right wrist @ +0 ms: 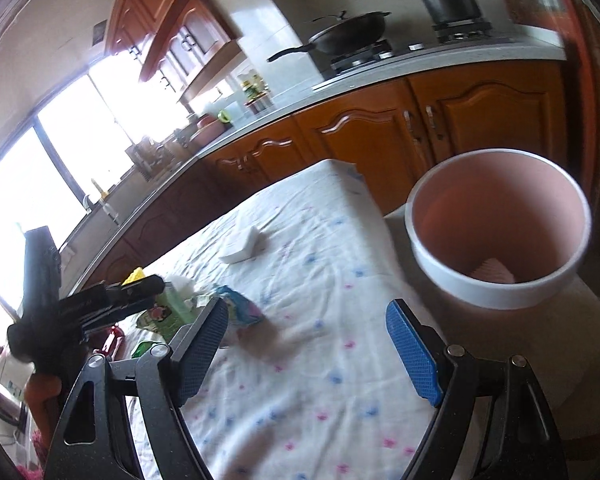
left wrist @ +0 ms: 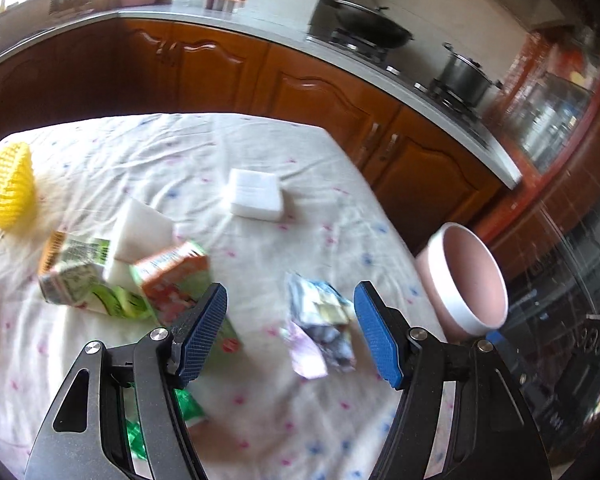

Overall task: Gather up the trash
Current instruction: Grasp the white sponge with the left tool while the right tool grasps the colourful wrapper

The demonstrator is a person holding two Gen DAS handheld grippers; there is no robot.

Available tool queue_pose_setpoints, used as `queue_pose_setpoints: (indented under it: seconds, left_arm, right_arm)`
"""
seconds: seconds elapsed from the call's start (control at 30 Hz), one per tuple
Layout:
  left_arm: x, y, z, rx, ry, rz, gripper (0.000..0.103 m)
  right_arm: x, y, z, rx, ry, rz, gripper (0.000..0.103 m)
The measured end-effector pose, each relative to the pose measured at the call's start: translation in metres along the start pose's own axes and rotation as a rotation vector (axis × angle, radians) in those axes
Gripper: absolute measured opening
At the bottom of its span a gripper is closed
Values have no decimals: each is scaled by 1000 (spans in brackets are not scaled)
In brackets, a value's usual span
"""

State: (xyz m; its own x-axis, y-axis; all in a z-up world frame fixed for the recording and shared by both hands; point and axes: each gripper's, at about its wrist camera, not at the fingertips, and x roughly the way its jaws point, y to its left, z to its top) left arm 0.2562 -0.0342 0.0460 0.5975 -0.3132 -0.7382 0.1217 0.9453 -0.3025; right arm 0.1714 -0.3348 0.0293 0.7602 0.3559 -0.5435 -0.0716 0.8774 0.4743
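Kitchen table with a flowery white cloth (left wrist: 260, 408), wood cabinets (left wrist: 228, 72) and stove behind. Pink bin (right wrist: 500, 216) sits off the table's edge with something pale inside; cartons (left wrist: 172, 280) and crumpled wrappers (left wrist: 320, 328) litter the cloth. Left gripper (left wrist: 290, 336) and right gripper (right wrist: 308, 344) both gape, grasping nothing.

Your left gripper (left wrist: 290, 326) tilts steeply downward, its blue pads spread wide with nothing pressed between them. Your right gripper (right wrist: 308, 344) angles down more gently, likewise spread and empty.

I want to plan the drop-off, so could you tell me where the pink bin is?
The pink bin stands just off the table's right edge, below the wooden cabinets, at the right of both views.
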Motion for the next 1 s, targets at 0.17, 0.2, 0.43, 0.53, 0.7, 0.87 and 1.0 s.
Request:
queue_pose_setpoints:
  seconds: [0.17,0.2,0.43,0.53,0.7,0.87,1.0]
  left_arm:
    - [10,14,16,-7,23,29,67]
    - [12,17,20,-13,29,33,67]
    - [27,21,45,-17,41,47,70]
    - [39,16,59,1,40,63,75]
    - [72,6,74,35,84,94,76]
    - [109,-4,81,60,144,146,76]
    - [133,-9,84,84,177,208,76]
  right_arm:
    - [25,22,-2,-43,39,31,83]
    - [30,27,-2,-53,49,38,83]
    - [68,54,-6,-94,117,86,82]
    - [85,65,-7,-122,142,102,82]
    - [116,65,-10,-124,211,103,60]
    - [124,57,-16,-96,250,145,8]
    - [108,58,-14,-140,218,125,5]
